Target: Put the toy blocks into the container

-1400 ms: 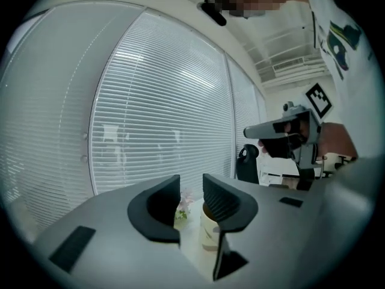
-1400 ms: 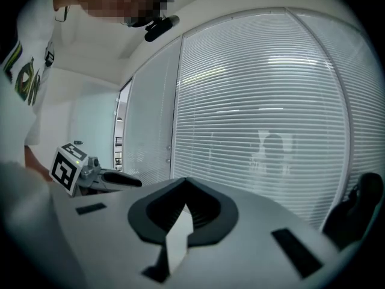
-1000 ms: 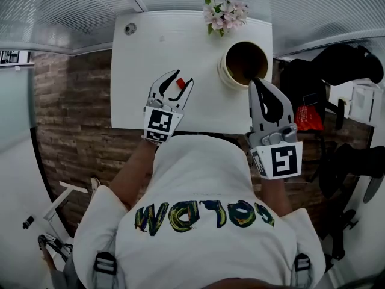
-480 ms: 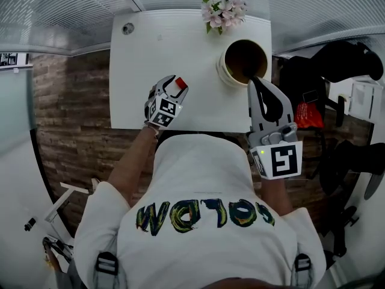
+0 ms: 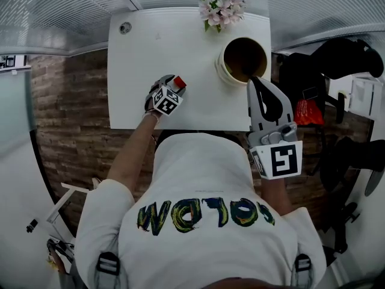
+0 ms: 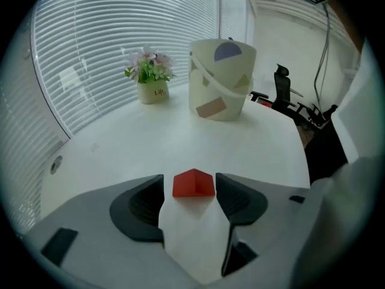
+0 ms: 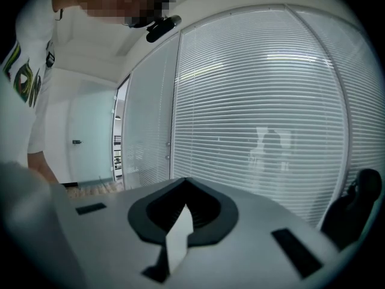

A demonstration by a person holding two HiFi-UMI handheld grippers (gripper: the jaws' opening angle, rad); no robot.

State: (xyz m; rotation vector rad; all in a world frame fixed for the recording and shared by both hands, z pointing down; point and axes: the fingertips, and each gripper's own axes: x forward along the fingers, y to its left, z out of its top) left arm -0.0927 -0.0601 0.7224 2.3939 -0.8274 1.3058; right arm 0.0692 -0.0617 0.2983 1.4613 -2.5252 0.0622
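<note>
Red block: on table, 6 o'clock edge, between the fingers, untouched.
Left gripper: fingers spread, just been opening.
Right gripper: fingers pressed together, empty.
Container: 2 o'clock from block, well apart.
Grasp advice: centre block, close squarely on flat sides.

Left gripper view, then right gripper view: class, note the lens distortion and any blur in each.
Left gripper view: blinds bow into curves, corners fall black, red block looks sharp. Right gripper view: blinds bow likewise; a mosaic patch sits top left.
</note>
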